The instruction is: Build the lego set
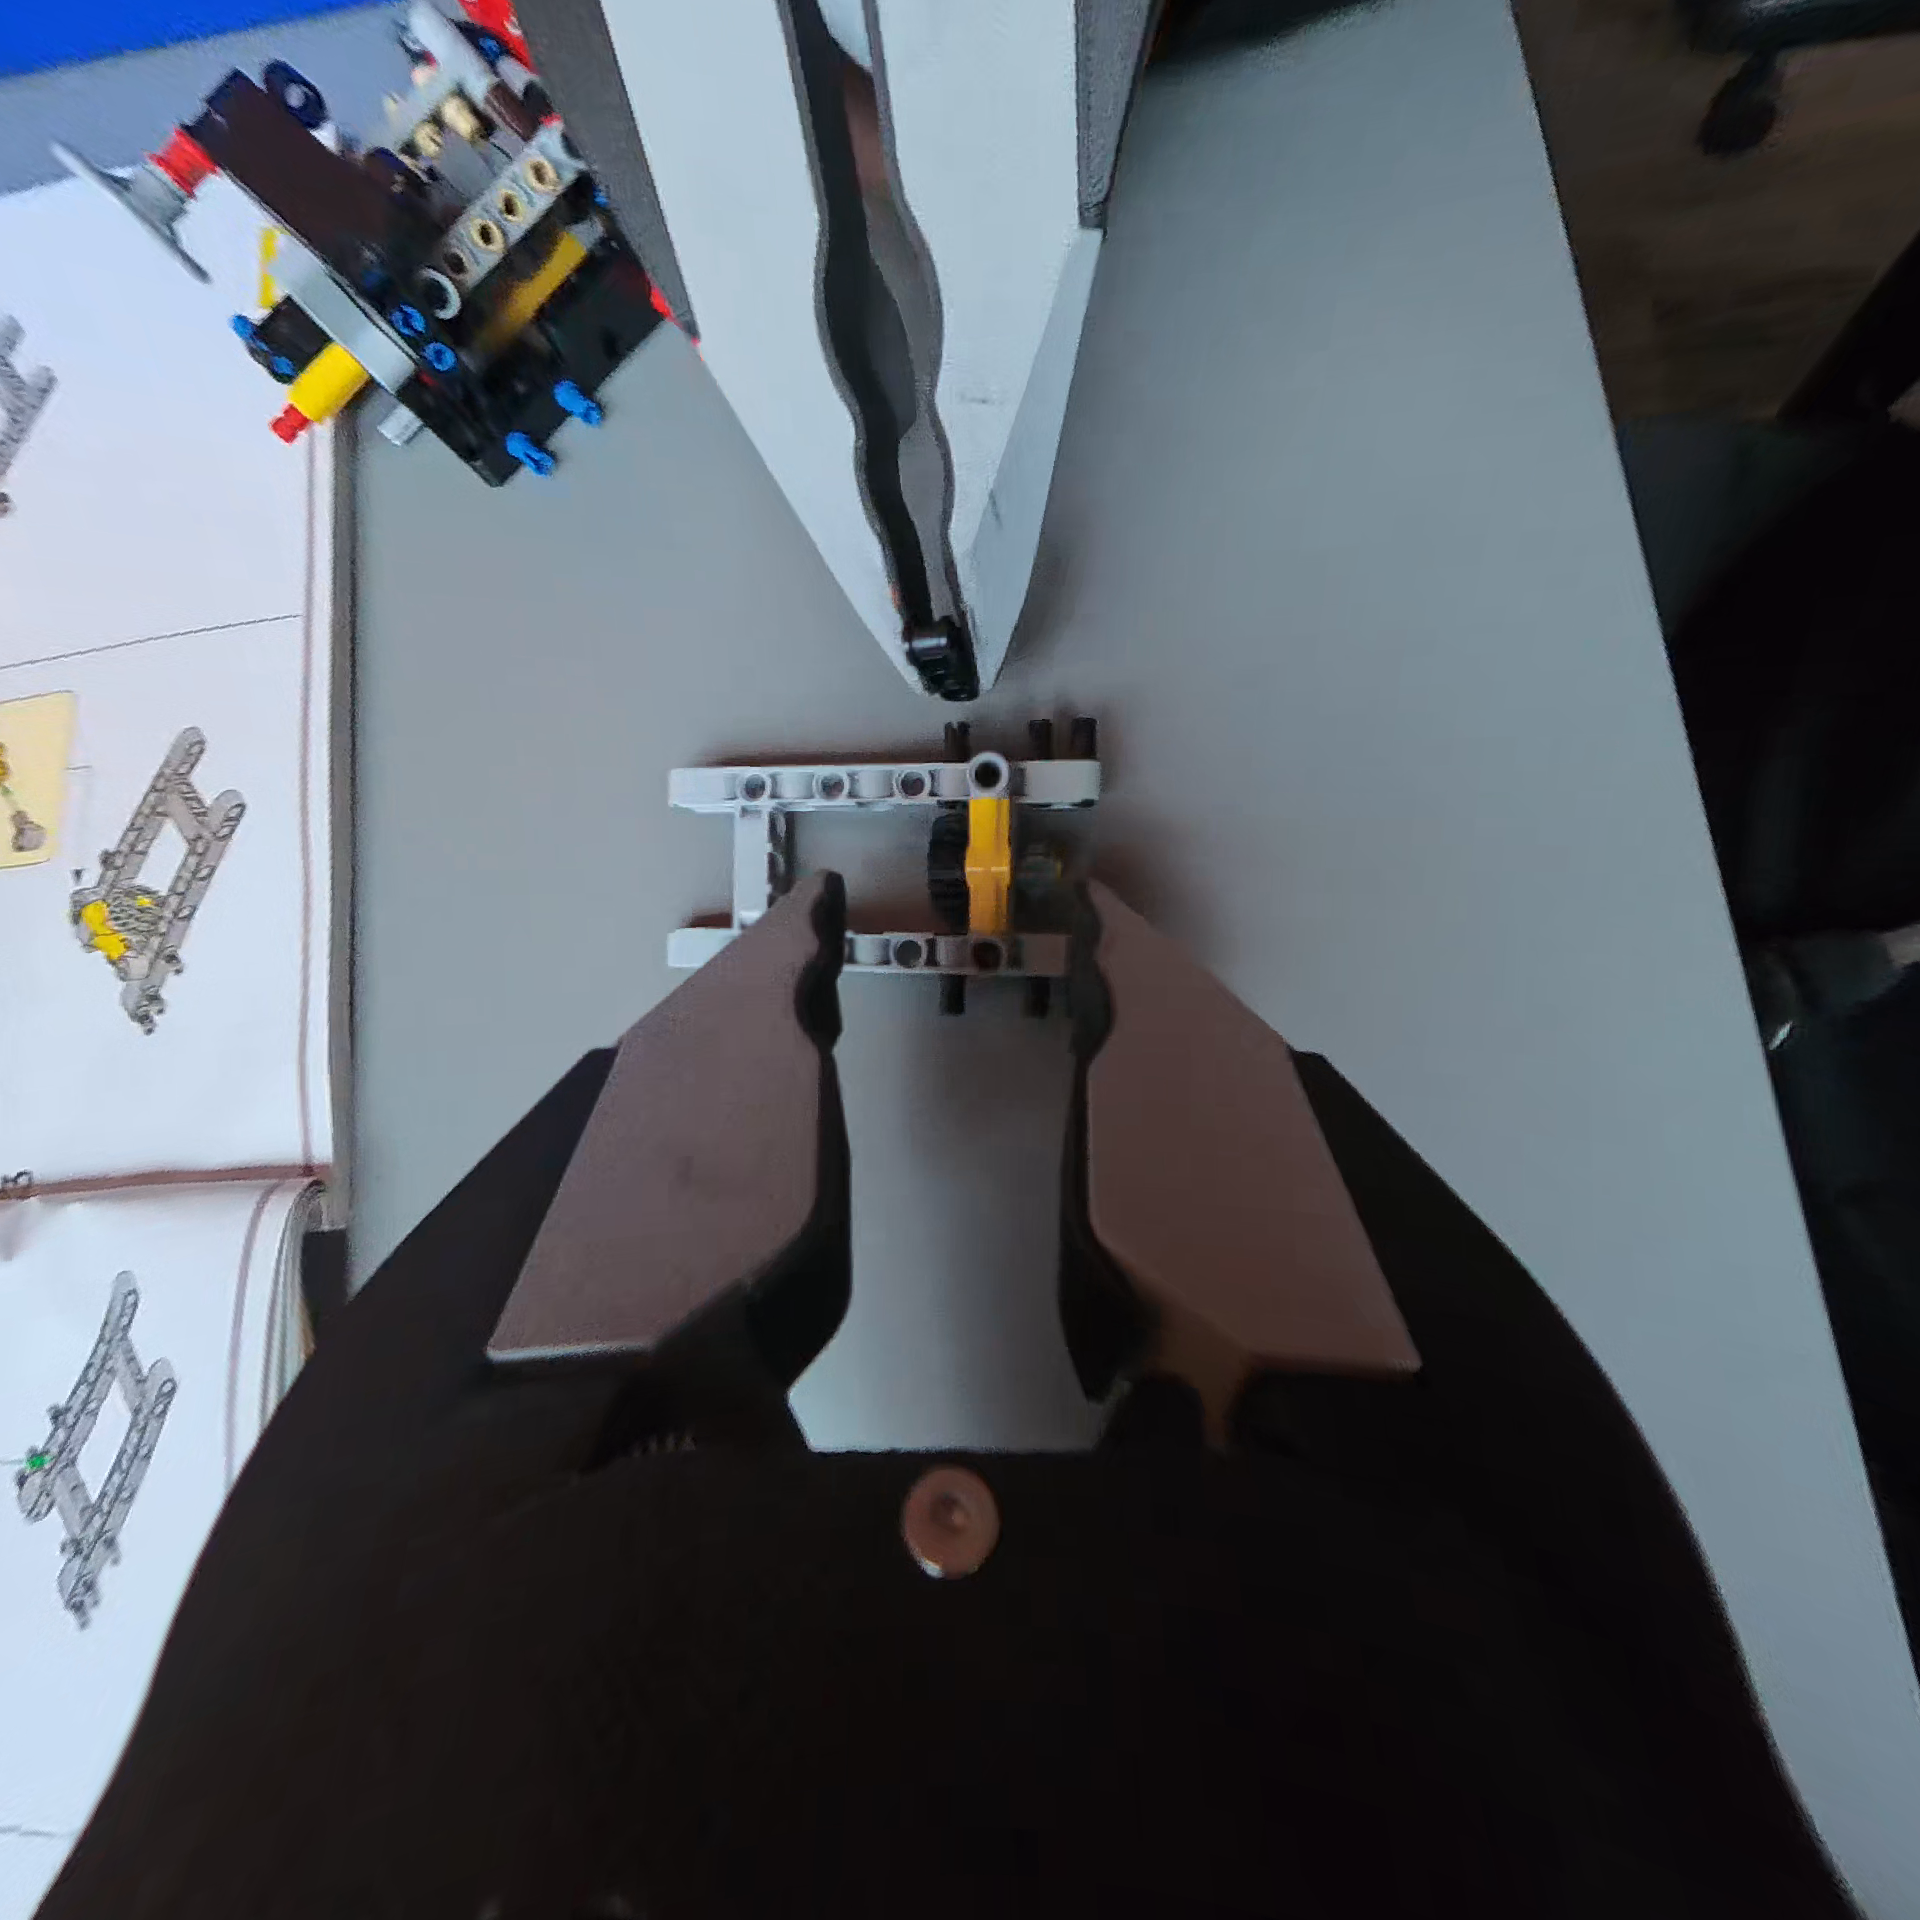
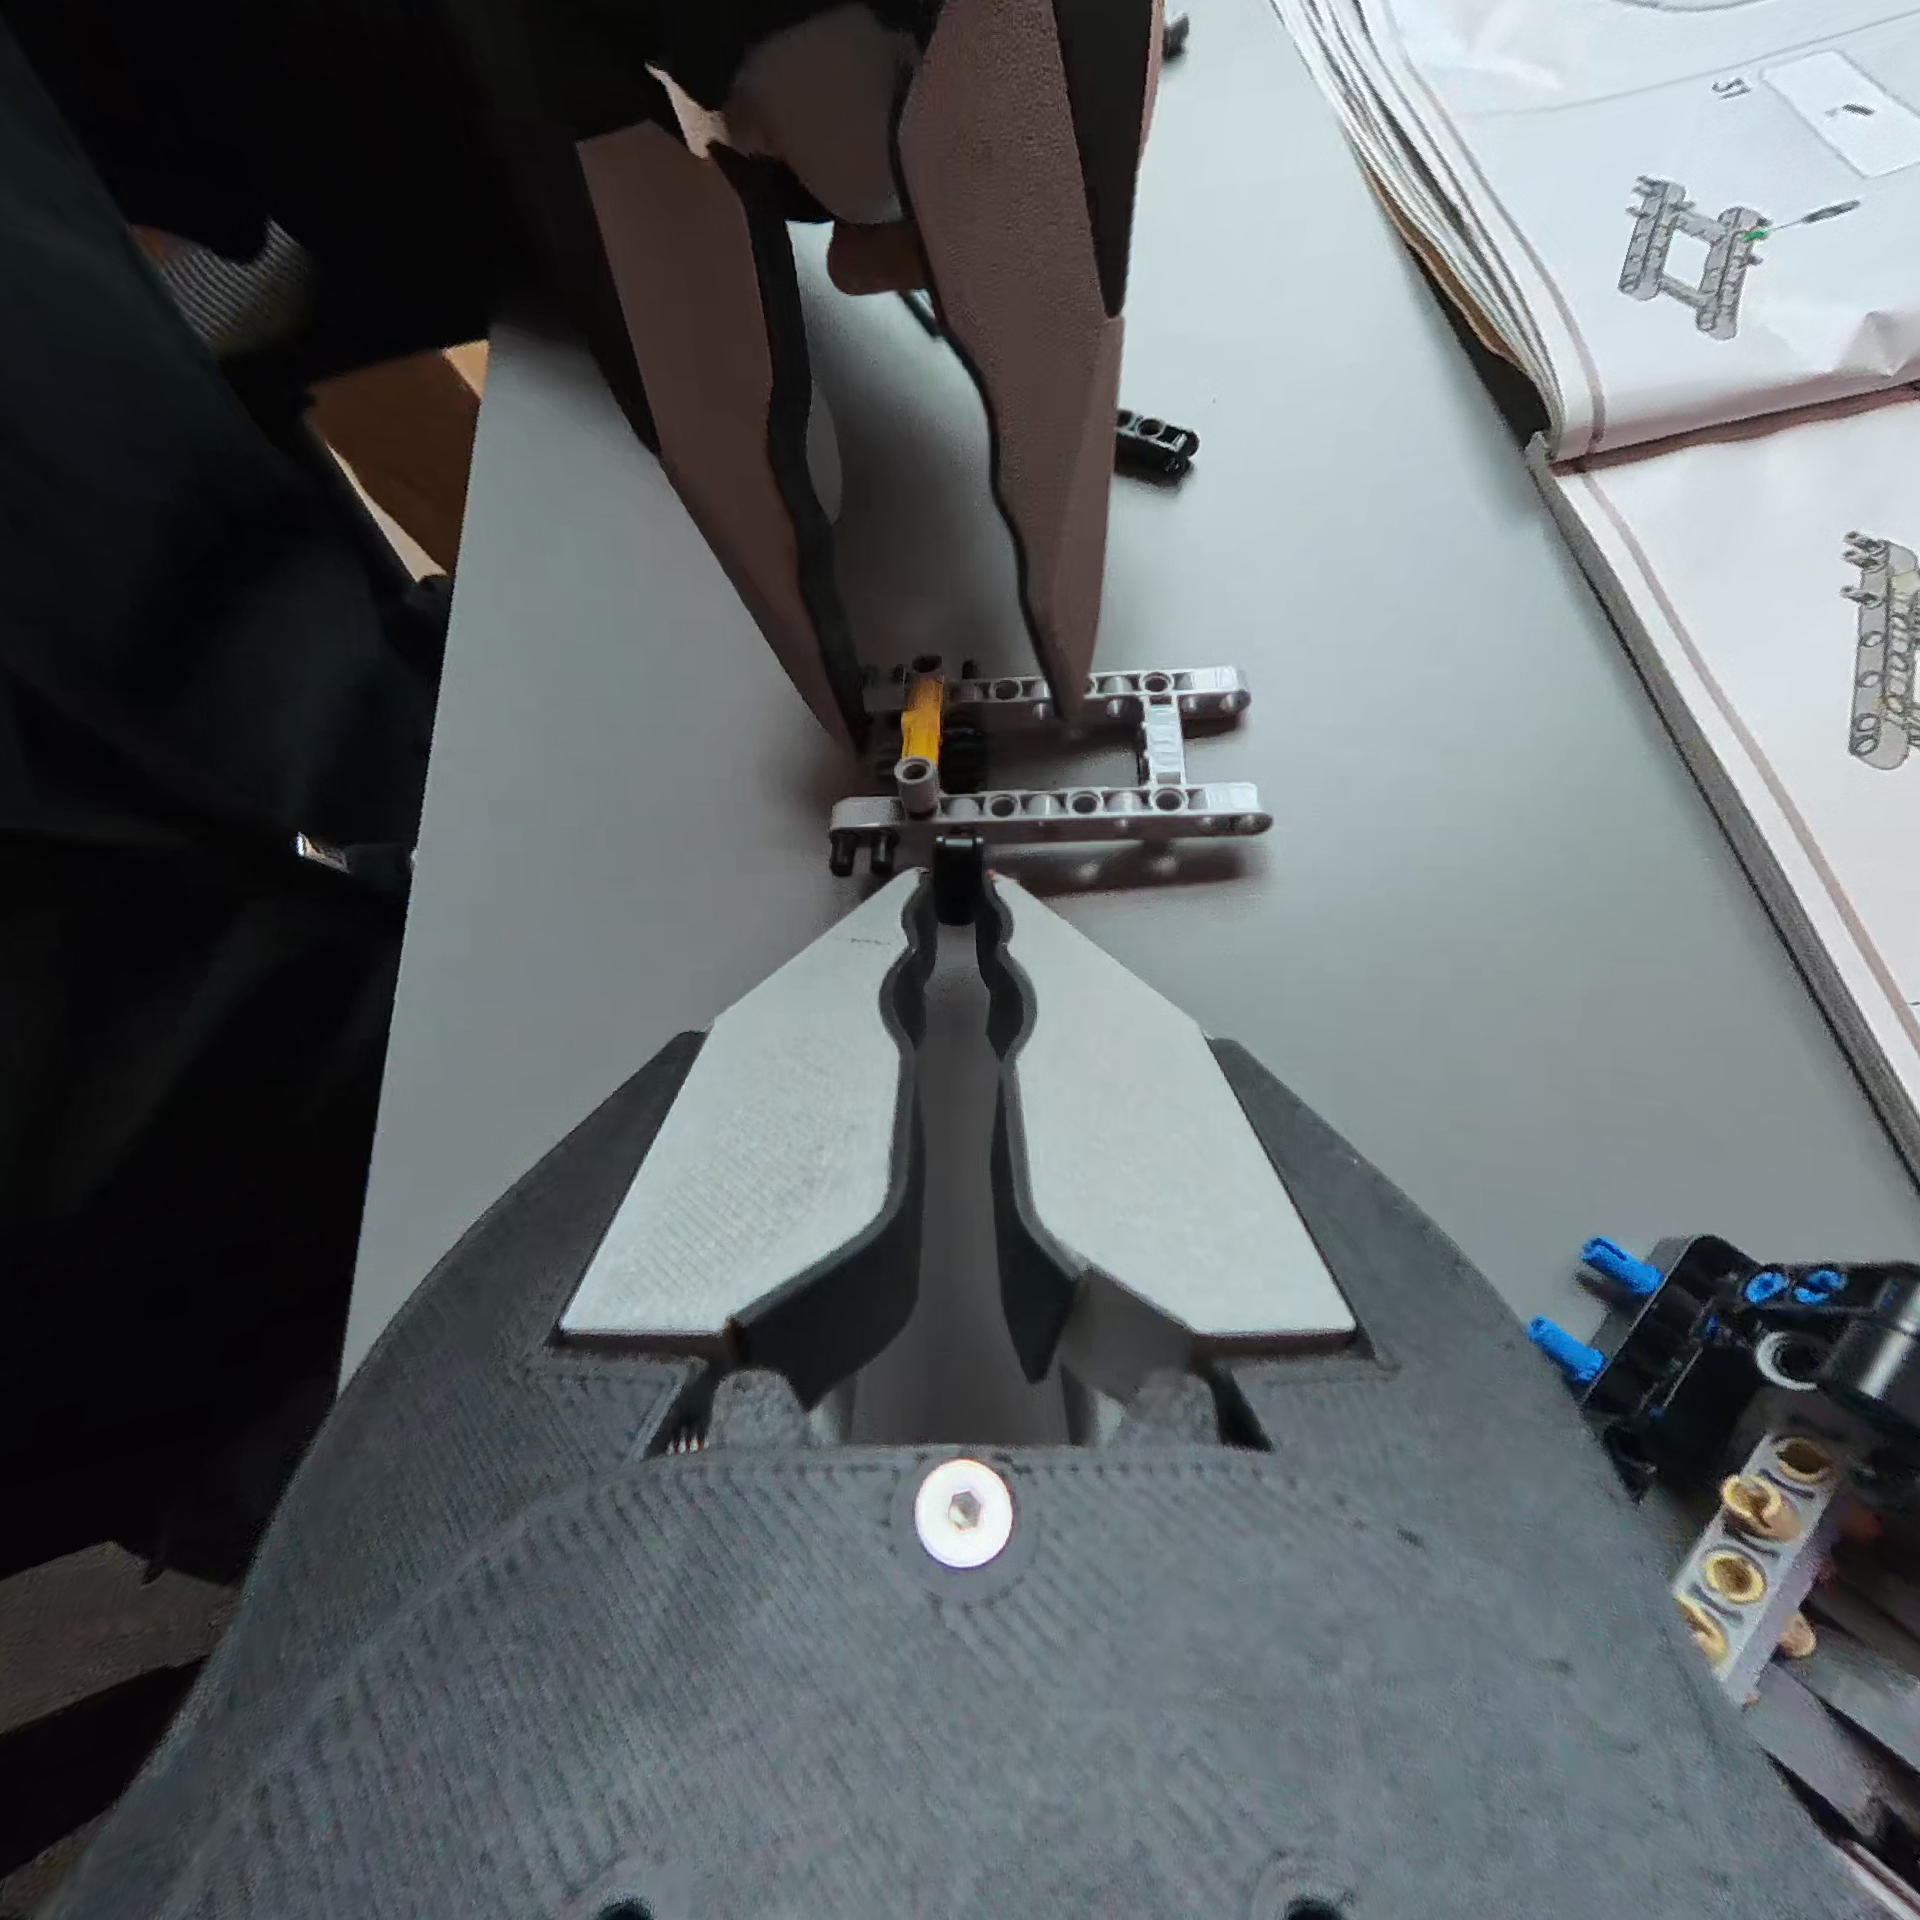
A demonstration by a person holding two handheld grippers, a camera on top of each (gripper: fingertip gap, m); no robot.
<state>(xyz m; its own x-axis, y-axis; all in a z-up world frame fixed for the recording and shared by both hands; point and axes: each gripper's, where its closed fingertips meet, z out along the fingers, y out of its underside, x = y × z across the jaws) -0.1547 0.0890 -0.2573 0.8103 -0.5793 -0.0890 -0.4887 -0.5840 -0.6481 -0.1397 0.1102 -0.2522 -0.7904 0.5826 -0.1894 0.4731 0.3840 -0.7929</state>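
On the grey table (image 1: pixel 1299 520), the brown left gripper (image 1: pixel 956 914) straddles the grey frame (image 1: pixel 883 781) with jaws wide, seemingly to steady it, while the right gripper (image 2: pixel 958 894) pinches a small black pin (image 2: pixel 956 868) just beside the frame's near beam, apparently ready to insert it.

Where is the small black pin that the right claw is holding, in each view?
Left wrist view: black pin at upper centre, pinched at the far grey claw's tip, just beyond the grey frame.
Right wrist view: pin at centre, at the near beam.
Shared landmark: the yellow piece.
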